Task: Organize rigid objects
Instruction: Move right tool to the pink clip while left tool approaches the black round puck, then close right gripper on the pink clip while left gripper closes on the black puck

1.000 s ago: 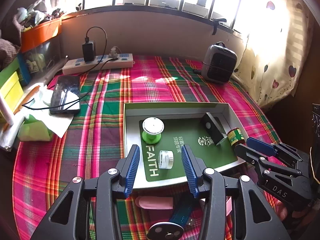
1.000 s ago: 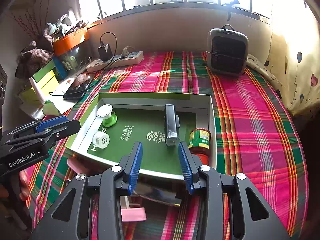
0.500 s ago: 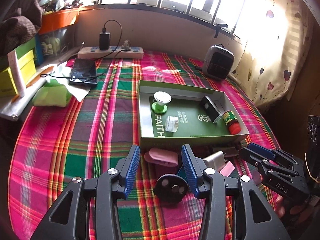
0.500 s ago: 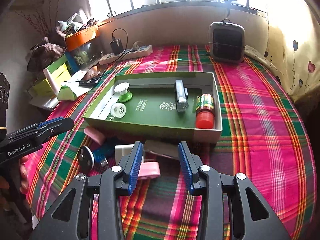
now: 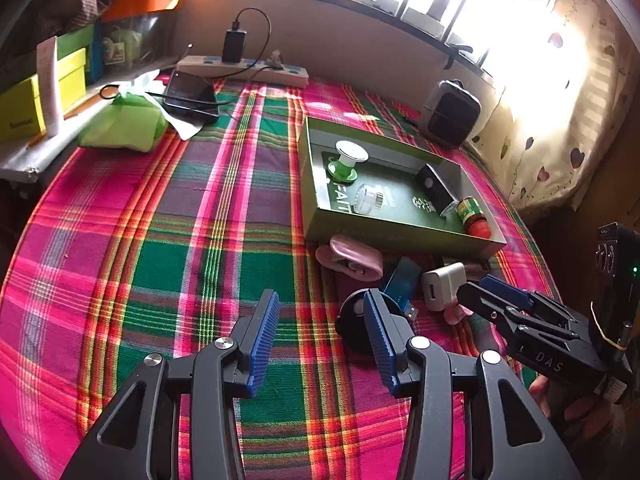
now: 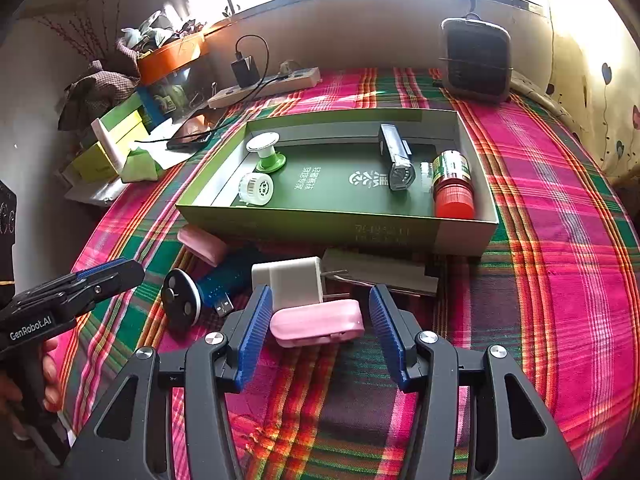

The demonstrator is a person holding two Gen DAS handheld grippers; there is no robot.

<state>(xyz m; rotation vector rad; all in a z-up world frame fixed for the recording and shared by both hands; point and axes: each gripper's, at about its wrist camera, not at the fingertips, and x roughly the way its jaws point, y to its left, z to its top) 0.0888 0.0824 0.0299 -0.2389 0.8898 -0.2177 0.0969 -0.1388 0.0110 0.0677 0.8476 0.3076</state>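
Observation:
An open green box [image 6: 336,228] lies on the plaid cloth. Inside it are a green spool [image 6: 266,154], a white jar [image 6: 256,188], a black and silver clip tool [image 6: 396,156] and a red-capped bottle [image 6: 452,184]. In front of the box lie a white charger [image 6: 288,280], a blue USB stick [image 6: 224,284], a black disc [image 6: 180,296] and two pink cases. My right gripper [image 6: 320,304] is open with the near pink case [image 6: 318,322] between its fingers, untouched. My left gripper [image 5: 322,308] is open over bare cloth, with the black disc [image 5: 354,320] by its right finger.
A small heater [image 6: 476,60] stands at the back right. A power strip [image 5: 244,72], a phone [image 5: 190,94], a green bag [image 5: 120,124] and yellow boxes [image 5: 24,108] crowd the back left. A grey flat piece [image 6: 380,268] lies against the box front.
Both grippers have drawn back from above the box to the near side of the table. The loose things in front of the box have come into view. Both stay open.

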